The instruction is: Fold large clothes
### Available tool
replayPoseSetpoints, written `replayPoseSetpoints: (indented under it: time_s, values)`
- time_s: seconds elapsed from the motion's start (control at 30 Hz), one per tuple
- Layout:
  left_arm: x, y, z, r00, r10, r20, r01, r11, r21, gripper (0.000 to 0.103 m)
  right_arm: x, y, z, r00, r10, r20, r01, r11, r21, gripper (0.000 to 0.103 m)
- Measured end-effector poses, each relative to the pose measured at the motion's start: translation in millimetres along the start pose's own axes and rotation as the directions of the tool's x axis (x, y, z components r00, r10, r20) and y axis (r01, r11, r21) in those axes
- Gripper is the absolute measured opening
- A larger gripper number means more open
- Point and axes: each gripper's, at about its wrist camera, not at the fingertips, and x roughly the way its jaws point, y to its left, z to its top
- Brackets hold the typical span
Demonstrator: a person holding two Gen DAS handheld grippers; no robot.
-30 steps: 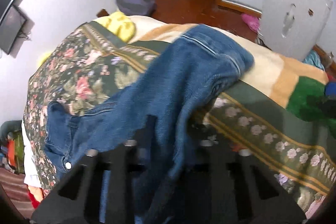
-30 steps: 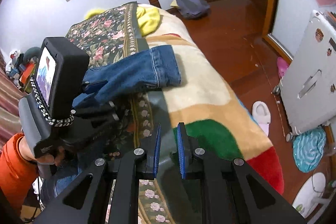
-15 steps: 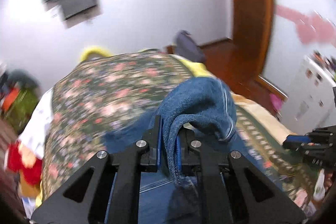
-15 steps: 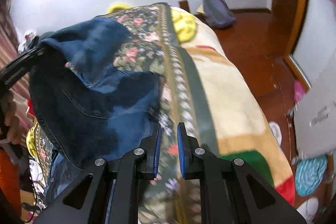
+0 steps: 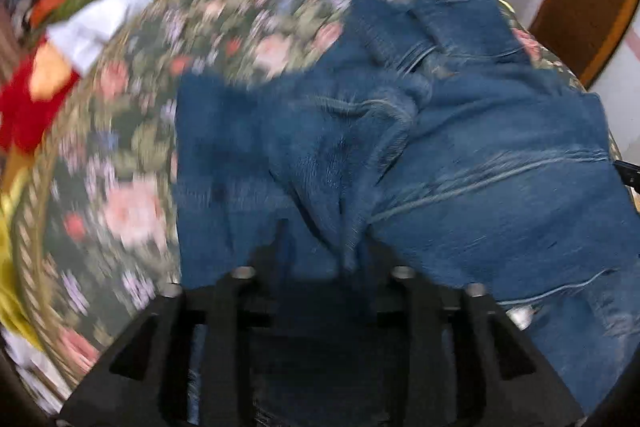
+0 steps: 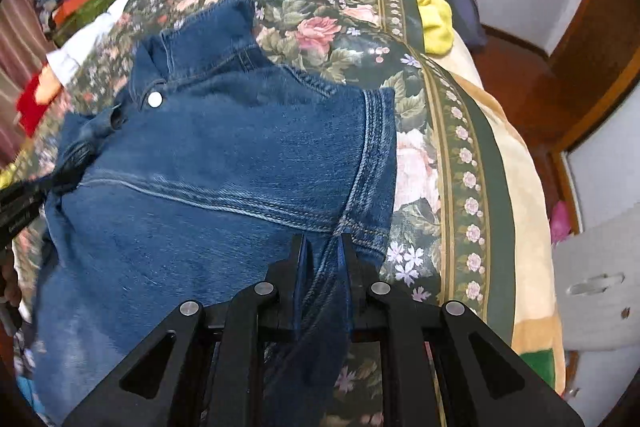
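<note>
A pair of blue jeans (image 6: 224, 163) lies folded over itself on the floral blanket (image 6: 320, 27) of a bed, its waistband button (image 6: 154, 100) at the upper left. My right gripper (image 6: 323, 247) is shut on a fold at the jeans' near right edge. In the left wrist view the jeans (image 5: 480, 155) fill the middle and right, blurred. My left gripper (image 5: 320, 243) is shut on a bunched fold of the jeans, which drapes over and hides its fingertips. The left gripper's body shows at the left edge of the right wrist view (image 6: 20, 203).
The bed's cream and green blanket edge (image 6: 516, 187) drops off to the right, over a brown wooden floor (image 6: 516, 75). A yellow cloth (image 6: 436, 23) and a grey bag (image 6: 460, 7) lie at the bed's far end. Red and white clothes (image 5: 48, 67) lie heaped at the left.
My left gripper has carried the jeans' leg end over onto the waist part and lowered it. My right gripper, empty before, has closed on the jeans' right edge.
</note>
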Motion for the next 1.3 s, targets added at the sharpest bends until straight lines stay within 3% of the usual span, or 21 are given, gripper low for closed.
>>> replayPoseSetpoints:
  time_s: [0.07, 0.13, 0.2, 0.27, 0.3, 0.4, 0.5, 0.6, 0.73, 0.87, 1.0, 1.2, 1.3]
  values:
    - [-2, 12, -11, 0.999, -0.012, 0.030, 0.014, 0.999, -0.051, 0.054, -1, -1, -2, 1.000, -0.025, 0.010, 0.025, 1.000, -0.010, 0.011]
    - [-5, 23, -18, 0.998, -0.046, 0.031, 0.049, 0.994, -0.097, 0.056, -2, -3, -3, 1.000, -0.026, 0.004, 0.026, 1.000, -0.008, 0.013]
    - [-6, 37, -23, 0.997, -0.071, 0.025, 0.073, 0.989, -0.128, 0.061, -3, -11, -4, 1.000, -0.022, 0.003, 0.022, 0.999, 0.030, 0.025]
    - [-11, 44, -35, 0.997, -0.070, 0.027, 0.073, 0.988, -0.135, 0.064, -3, -21, -5, 0.999, -0.046, 0.005, 0.046, 0.997, 0.069, 0.057]
    - [-11, 49, -38, 0.997, -0.072, 0.025, 0.075, 0.988, -0.136, 0.064, -6, -26, -8, 0.997, -0.069, 0.018, 0.068, 0.995, 0.073, 0.061]
    - [-14, 60, -50, 0.999, -0.045, 0.008, 0.046, 0.987, -0.157, 0.064, -8, -35, -14, 1.000, -0.013, 0.027, 0.011, 0.997, 0.080, 0.062]
    - [-19, 72, -63, 0.999, 0.028, -0.028, -0.033, 0.982, -0.187, 0.064, -9, -43, -14, 0.999, 0.044, 0.012, -0.045, 0.992, 0.116, 0.062]
    - [-29, 85, -67, 0.999, 0.022, -0.034, -0.029, 0.980, -0.196, 0.064, -10, -50, -13, 0.992, 0.126, -0.025, -0.121, 0.981, 0.154, 0.062]
    - [-58, 95, -48, 0.999, 0.041, 0.025, -0.036, 0.985, -0.171, 0.064, -14, -53, -12, 0.981, 0.191, -0.027, -0.184, 0.967, 0.177, 0.062]
    - [-69, 104, -11, 0.995, 0.043, 0.091, -0.028, 0.986, -0.163, 0.079, -21, -56, -1, 0.977, 0.213, 0.011, -0.211, 0.959, 0.189, 0.062]
    - [-40, 110, 32, 0.999, -0.015, 0.050, 0.021, 0.990, -0.141, 0.079, -15, -63, 20, 0.968, 0.249, 0.043, -0.252, 0.940, 0.230, 0.062]
    - [33, 114, 65, 0.996, -0.051, -0.069, 0.038, 0.984, -0.172, 0.079, 24, -74, 51, 0.958, 0.286, -0.004, -0.272, 0.916, 0.296, 0.062]
    - [57, 110, 78, 0.991, -0.078, -0.107, 0.060, 0.985, -0.159, 0.069, 42, -74, 59, 0.942, 0.335, -0.013, -0.313, 0.894, 0.322, 0.062]
